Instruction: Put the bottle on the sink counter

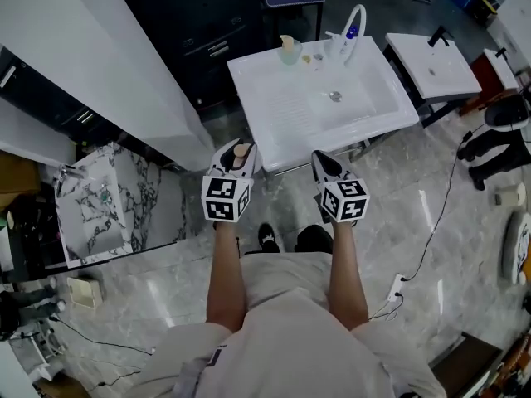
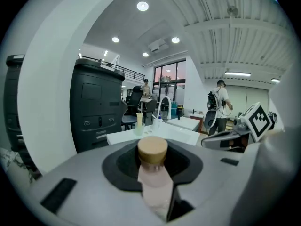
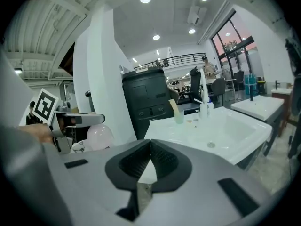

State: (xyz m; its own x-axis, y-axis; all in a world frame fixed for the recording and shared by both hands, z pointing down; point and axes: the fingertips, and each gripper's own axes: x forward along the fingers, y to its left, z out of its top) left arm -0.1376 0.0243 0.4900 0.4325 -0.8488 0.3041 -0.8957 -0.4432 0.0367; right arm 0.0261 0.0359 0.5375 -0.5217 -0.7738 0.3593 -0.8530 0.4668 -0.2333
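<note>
My left gripper (image 1: 237, 154) is shut on a pale pink bottle (image 1: 241, 150) with a tan cap, held upright over the floor just short of the sink's front edge. In the left gripper view the bottle (image 2: 152, 149) stands between the jaws of the left gripper (image 2: 154, 169), cap up. The white sink counter (image 1: 282, 98) lies ahead, with a basin, a faucet (image 1: 357, 25) and a cup (image 1: 289, 50) at its back. Beside the left one, my right gripper (image 1: 325, 162) hangs shut and holds nothing. Its tips meet in the right gripper view (image 3: 150, 143), where the sink counter (image 3: 207, 126) lies ahead.
A white pillar (image 1: 108, 56) and a marble-patterned basin (image 1: 99, 201) stand to the left. A black cabinet (image 1: 207, 31) is behind the sink. A second white sink (image 1: 431, 65) stands to the right. A cable (image 1: 440, 222) runs over the marble floor.
</note>
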